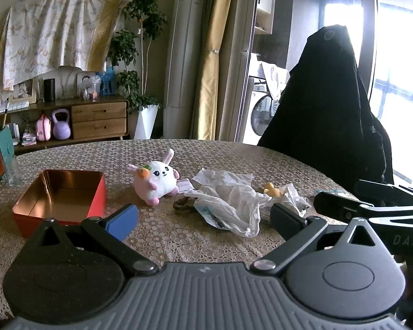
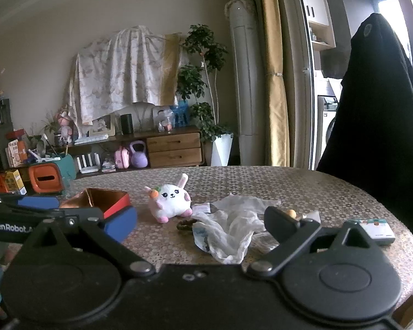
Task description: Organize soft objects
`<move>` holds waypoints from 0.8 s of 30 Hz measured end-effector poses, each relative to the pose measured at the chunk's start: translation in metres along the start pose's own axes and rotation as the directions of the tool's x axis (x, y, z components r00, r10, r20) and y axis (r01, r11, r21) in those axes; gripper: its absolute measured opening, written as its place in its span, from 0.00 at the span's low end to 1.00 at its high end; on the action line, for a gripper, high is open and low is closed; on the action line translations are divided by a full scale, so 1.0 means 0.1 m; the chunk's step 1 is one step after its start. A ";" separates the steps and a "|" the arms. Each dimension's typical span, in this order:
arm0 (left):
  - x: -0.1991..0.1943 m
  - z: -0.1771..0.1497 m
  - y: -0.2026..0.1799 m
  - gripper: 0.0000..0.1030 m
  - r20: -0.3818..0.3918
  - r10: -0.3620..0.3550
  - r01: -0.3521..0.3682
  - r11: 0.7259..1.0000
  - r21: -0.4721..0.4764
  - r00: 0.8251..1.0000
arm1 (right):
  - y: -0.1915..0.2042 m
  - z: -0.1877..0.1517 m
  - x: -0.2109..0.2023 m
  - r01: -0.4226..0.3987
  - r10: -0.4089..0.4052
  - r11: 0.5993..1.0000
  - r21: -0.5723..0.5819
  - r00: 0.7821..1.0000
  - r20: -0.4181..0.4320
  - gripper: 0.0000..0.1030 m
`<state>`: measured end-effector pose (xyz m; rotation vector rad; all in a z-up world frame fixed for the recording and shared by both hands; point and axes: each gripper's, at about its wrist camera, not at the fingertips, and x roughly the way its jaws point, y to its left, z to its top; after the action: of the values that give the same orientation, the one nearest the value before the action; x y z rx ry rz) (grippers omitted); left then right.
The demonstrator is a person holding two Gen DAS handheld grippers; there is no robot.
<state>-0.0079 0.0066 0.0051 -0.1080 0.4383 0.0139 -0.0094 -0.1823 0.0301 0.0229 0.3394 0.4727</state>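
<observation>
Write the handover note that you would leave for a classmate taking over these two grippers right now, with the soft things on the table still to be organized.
Left gripper: open, empty, above the table's near side.
Right gripper: open, empty, beside it.
Red tin: at the left of the table, lid off, nothing inside.
Plush bunny: upright, just right of the tin.
Crumpled white plastic bag: right of the bunny, a dark hair tie at its near left edge, a small yellow toy behind it.
Done: nothing is in the tin yet.
Left: probably gather the bunny and the other soft things into the tin.
</observation>
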 end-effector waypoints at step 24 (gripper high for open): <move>0.01 0.02 -0.04 1.00 -0.008 0.015 -0.015 1.000 0.013 1.000 | 0.00 -0.01 0.03 0.007 -0.007 1.000 -0.001 1.000 -0.012 0.95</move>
<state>-0.0059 0.0027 0.0066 -0.0922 0.4471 0.0253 -0.0070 -0.1815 0.0287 0.0179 0.3505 0.4660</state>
